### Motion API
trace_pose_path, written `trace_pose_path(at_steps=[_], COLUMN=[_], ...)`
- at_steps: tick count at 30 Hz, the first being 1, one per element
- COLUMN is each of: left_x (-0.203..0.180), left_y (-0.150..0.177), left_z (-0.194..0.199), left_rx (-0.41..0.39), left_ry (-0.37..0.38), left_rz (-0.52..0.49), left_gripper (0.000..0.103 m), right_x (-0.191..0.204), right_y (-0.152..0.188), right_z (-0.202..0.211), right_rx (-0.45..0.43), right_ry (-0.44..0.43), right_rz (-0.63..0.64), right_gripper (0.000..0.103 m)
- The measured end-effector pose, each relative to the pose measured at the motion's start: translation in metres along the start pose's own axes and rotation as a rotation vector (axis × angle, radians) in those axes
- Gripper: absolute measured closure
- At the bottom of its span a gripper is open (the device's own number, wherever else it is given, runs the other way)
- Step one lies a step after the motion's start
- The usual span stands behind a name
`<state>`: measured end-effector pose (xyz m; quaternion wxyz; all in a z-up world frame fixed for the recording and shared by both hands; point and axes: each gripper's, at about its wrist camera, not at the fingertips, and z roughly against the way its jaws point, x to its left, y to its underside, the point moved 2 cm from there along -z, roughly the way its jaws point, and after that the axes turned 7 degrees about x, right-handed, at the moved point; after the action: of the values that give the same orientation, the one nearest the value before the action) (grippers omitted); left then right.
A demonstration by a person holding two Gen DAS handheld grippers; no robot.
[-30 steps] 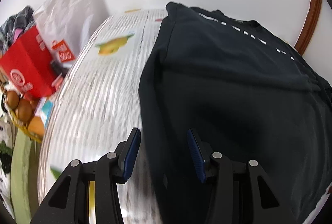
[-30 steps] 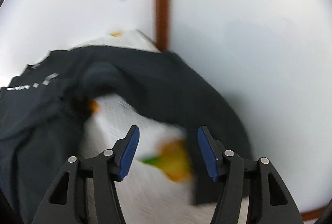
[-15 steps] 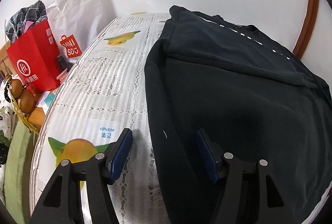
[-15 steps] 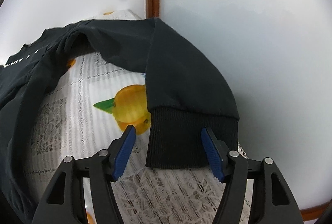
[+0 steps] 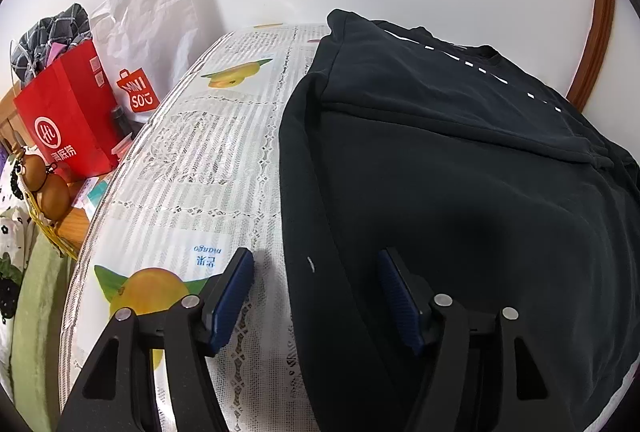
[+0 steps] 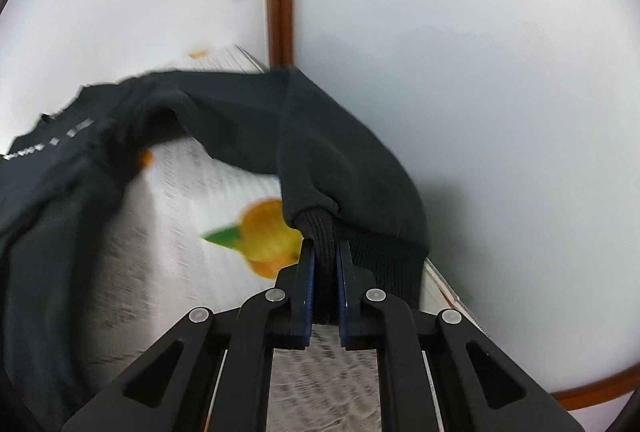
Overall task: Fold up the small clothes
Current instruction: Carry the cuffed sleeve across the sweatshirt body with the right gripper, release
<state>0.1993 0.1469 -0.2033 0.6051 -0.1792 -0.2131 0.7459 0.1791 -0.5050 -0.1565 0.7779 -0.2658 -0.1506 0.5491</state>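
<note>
Our right tongs [image 6: 325, 252] have just closed on the sweatshirt's [image 5: 460, 192] ribbed cuff [image 6: 320, 232]; our left tongs [image 5: 316, 272] have just opened, straddling its near-left edge on the table [image 5: 192, 168].

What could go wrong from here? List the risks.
1. The right gripper has just closed on only the left end of the cuff; it could slip when pulled.
2. The sleeve lies at the table edge and may slide off.
3. The left gripper, opening, straddles the sweatshirt edge ungripped, so the body may drag.

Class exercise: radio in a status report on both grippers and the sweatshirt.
Right gripper just closed, shut on the ribbed cuff. Left gripper open, jaws astride the black sweatshirt edge. Nothing in the way.
</note>
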Motion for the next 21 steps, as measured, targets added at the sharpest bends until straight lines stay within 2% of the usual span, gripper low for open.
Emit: trace_pose_path(at_steps=[3, 8, 11, 15, 19, 21], left_x=[0.001, 0.004, 0.007, 0.031, 0.048, 0.047], left_y=[0.000, -0.001, -0.002, -0.001, 0.004, 0.006], left_z=[-0.001, -0.001, 0.000, 0.010, 0.019, 0.022], left_rx=[0.005, 0.005, 0.014, 0.007, -0.007, -0.020], left_ry=[-0.010, 0.002, 0.017, 0.023, 0.067, 0.081], left_rz=[0.009, 0.014, -0.007, 0.032, 0.038, 0.003], left_gripper=[0.032, 0.031, 0.031, 0.031, 0.031, 0.031], right_x=[0.020, 0.067, 0.112, 0.173, 0.241, 0.281], right_y=[-0.010, -0.031, -0.049, -0.065, -0.068, -0.068], right_z=[0.025, 0.068, 0.091, 0.116, 0.129, 0.130], right_rx=[-0.033, -0.070, -0.073, -0.083, -0.103, -0.093], right_ry=[-0.018, -0.118, -0.236, -0.352, -0.415, -0.454], right_rz=[0.032, 0.081, 0.114, 0.157, 0.216, 0.254], right_gripper=[0.094, 0.095, 0.095, 0.095, 0.095, 0.095])
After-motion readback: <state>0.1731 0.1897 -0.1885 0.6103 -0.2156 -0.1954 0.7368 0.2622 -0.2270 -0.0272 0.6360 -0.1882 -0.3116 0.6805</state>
